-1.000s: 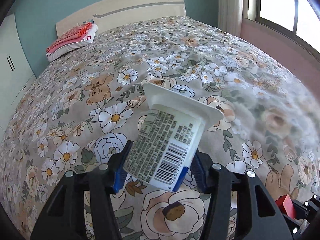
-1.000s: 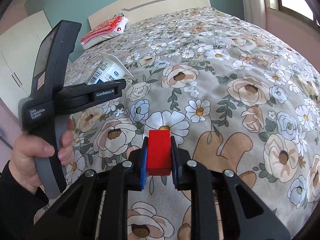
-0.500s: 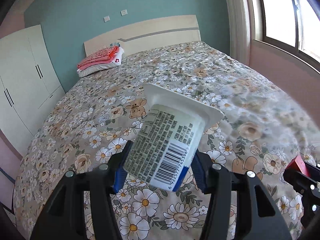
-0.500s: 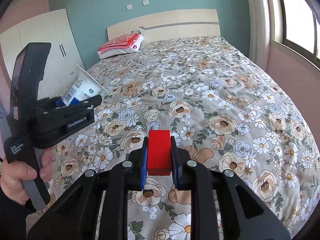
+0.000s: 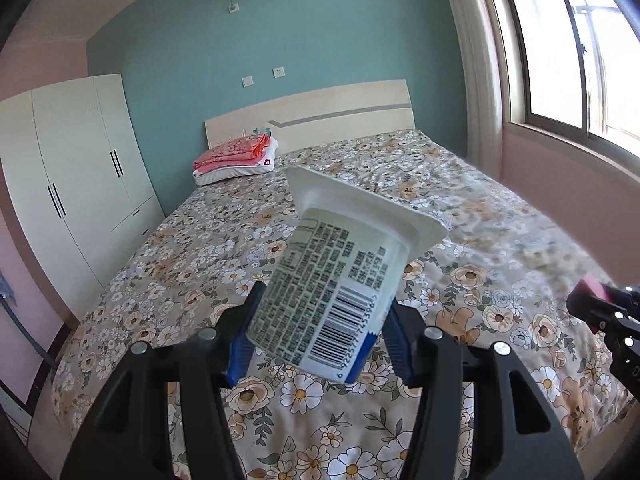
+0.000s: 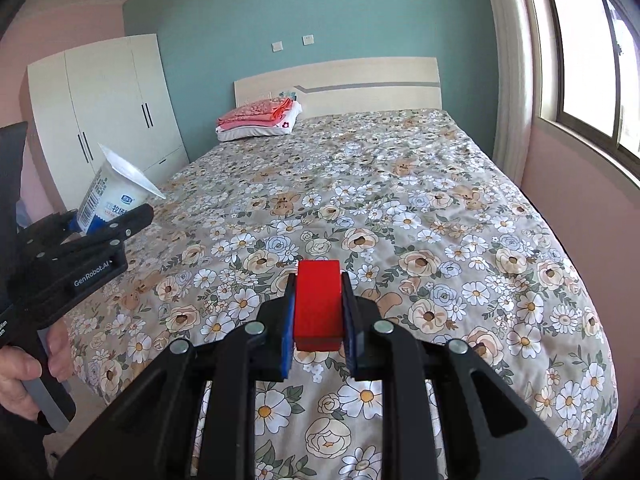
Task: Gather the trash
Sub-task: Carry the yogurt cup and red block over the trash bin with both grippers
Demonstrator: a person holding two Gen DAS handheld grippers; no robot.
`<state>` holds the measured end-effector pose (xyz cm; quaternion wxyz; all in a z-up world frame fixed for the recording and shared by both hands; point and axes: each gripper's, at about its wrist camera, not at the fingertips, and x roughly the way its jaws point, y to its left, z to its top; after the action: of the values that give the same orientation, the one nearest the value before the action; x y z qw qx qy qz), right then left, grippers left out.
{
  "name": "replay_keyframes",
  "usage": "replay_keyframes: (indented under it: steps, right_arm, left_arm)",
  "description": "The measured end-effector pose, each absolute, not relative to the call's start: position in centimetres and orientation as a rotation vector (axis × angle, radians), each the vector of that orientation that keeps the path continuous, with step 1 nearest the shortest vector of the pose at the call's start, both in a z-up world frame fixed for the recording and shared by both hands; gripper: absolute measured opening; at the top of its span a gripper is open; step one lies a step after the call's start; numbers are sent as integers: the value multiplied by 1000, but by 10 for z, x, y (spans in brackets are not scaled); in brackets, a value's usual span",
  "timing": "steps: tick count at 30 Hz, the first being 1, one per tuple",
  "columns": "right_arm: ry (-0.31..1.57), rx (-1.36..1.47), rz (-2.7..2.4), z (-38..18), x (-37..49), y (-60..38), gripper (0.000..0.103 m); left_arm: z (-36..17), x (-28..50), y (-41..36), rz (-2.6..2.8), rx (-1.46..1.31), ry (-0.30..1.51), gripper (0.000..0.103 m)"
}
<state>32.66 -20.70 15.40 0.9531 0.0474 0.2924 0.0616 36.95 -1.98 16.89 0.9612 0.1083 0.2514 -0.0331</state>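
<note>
Tongs [image 5: 318, 340] raised; yogurt cup [image 5: 340, 292] rim-forward, tilted.

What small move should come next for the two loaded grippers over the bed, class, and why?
Probably carry both away from the bed toward a bin, which is not in view. The left gripper is shut on the yogurt cup, the right gripper on the red block, both lifted clear, and no other trash shows on the cover.

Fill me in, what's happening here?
A person is collecting trash off a bed with two handheld grippers. The left gripper is shut on a white yogurt cup, tilted, barcode showing. The right gripper is shut on a red block. Both are held up over the floral bedspread; no bin is visible.
</note>
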Motion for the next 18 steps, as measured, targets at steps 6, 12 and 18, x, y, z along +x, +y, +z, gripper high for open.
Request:
replay_keyframes:
  steps: [6, 12, 18]
  right_arm:
    - [560, 57, 139, 175, 265, -210, 21]
    - [548, 15, 145, 181, 211, -212, 21]
    - [536, -14, 158, 179, 166, -211, 21]
  left_arm:
    - [192, 301, -10, -44, 208, 452, 57]
    - [204, 245, 0, -13, 203, 413, 57]
    - [203, 198, 9, -10, 176, 387, 57]
